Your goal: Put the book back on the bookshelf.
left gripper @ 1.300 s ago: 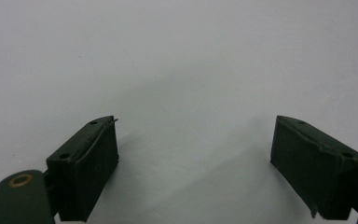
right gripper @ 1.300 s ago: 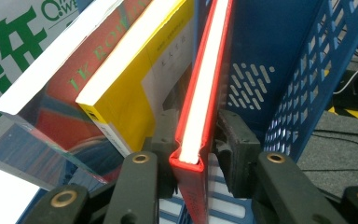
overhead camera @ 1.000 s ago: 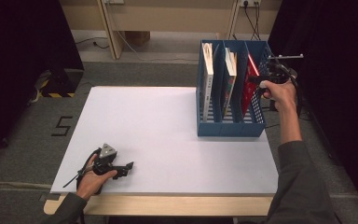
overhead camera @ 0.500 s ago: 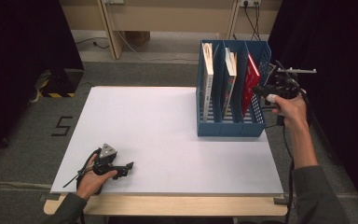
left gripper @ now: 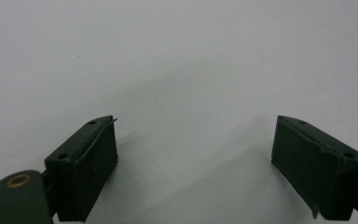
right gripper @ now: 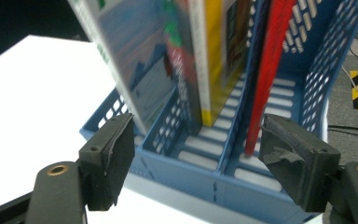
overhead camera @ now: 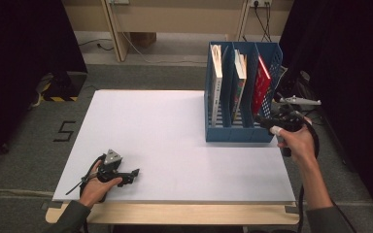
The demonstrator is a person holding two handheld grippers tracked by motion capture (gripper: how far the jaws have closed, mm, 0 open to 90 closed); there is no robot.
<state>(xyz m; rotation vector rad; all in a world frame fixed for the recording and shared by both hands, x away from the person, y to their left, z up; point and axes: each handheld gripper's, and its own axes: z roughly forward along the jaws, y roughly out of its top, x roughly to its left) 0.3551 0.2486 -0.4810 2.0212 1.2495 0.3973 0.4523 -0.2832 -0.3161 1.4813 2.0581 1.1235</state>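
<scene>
A blue three-slot file rack [overhead camera: 240,132] stands on the right of the white table [overhead camera: 165,121]. It holds a white-spined book [overhead camera: 217,73] in its left slot, a colourful book [overhead camera: 239,80] in the middle and a red book [overhead camera: 262,83] on the right. My right gripper [overhead camera: 262,118] hovers at the rack's near right corner. Its jaws have just been opening and nothing sits between them. In the right gripper view it [right gripper: 198,163] faces the rack [right gripper: 205,186] and the red book [right gripper: 272,70]. My left gripper [overhead camera: 133,173] rests open near the front left edge, over bare table [left gripper: 168,56].
Beyond the table's far edge are wooden table legs [overhead camera: 116,29] and cables on the floor. A black-and-yellow object [overhead camera: 53,90] lies on the floor at the left. Dark curtains flank both sides.
The right hand has drawn back from the top of the red book toward the rack's near right corner and sunk a little, with its jaws spread wider. The left hand has stayed put.
</scene>
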